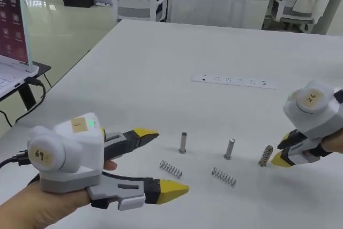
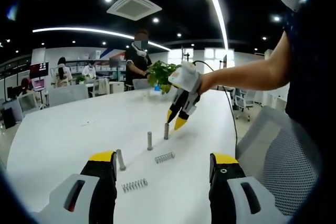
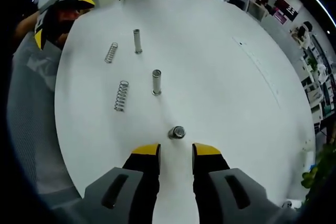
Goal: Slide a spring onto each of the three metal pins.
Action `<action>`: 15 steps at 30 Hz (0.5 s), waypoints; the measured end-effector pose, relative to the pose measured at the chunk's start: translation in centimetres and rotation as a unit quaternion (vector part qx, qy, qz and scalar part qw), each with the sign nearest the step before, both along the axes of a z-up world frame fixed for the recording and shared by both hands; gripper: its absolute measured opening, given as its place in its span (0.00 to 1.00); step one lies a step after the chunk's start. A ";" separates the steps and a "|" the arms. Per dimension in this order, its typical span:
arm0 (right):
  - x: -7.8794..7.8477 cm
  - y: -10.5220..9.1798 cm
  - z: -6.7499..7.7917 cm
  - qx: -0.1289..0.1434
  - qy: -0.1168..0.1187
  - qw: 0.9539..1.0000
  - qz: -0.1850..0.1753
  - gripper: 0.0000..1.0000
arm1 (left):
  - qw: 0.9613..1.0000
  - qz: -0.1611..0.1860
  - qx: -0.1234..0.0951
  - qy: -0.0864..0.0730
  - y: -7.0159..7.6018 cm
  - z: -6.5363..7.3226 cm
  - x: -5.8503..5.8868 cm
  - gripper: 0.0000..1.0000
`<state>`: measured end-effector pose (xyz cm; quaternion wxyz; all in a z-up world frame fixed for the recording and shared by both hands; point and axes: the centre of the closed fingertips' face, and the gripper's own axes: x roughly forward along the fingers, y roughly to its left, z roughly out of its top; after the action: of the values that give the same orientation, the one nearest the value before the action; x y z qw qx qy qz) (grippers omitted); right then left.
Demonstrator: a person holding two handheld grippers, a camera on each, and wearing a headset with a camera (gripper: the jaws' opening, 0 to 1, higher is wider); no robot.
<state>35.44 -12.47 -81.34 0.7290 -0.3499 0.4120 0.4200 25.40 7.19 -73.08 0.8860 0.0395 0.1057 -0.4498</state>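
Head view: white counter (image 1: 161, 68) is carrying two bare upright silver metal pins, left pin (image 1: 183, 142) and middle pin (image 1: 229, 148), standing apart in a row. At the right end of the row a grey coiled wire spring (image 1: 266, 155) is standing upright, sleeved on a pin. Two loose grey coiled springs are lying flat in front of the bare pins: first loose spring (image 1: 170, 169) near the left pin, second loose spring (image 1: 223, 176) near the middle pin. White left gripper (image 1: 161, 160) with black, yellow-tipped fingers is hovering low at the lower left, fingers spread wide, holding nothing. White right gripper (image 1: 282, 156) is pointing its yellow tips at the sleeved spring, just beside it. A flat white power strip (image 1: 236, 81) is lying farther back.

Left gripper view: own fingers are gaping wide at the bottom, both loose springs and the pins lying ahead on the counter, with the right gripper (image 2: 175, 120) hanging tips-down just beside the sleeved spring (image 2: 166, 131).

Right gripper view: own fingers (image 3: 146, 153) are sitting slightly parted, pinching nothing. The third pin (image 3: 177, 132), seen end-on with coils round it, is just ahead of the gap, not between the tips. Middle pin (image 3: 156, 82) and left pin (image 3: 137, 41) are standing beyond, a loose spring beside each, and the left gripper (image 3: 52, 3) is showing at the upper left.
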 end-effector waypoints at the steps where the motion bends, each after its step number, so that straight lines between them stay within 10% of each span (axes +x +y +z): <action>1: -0.1 0.0 0.0 0.000 0.000 1.000 0.000 0.22 | 1.000 0.000 0.000 0.000 0.0 0.0 0.0 0.68; 15: -2.8 -0.1 -0.6 0.006 0.004 1.000 -0.001 0.22 | 1.000 -0.008 0.003 0.000 -0.4 -0.1 -0.2 0.68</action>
<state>32.65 -12.61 -81.95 0.7301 -0.3433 0.4126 0.4229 25.25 6.77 -73.17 0.8820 0.0432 0.1072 -0.4568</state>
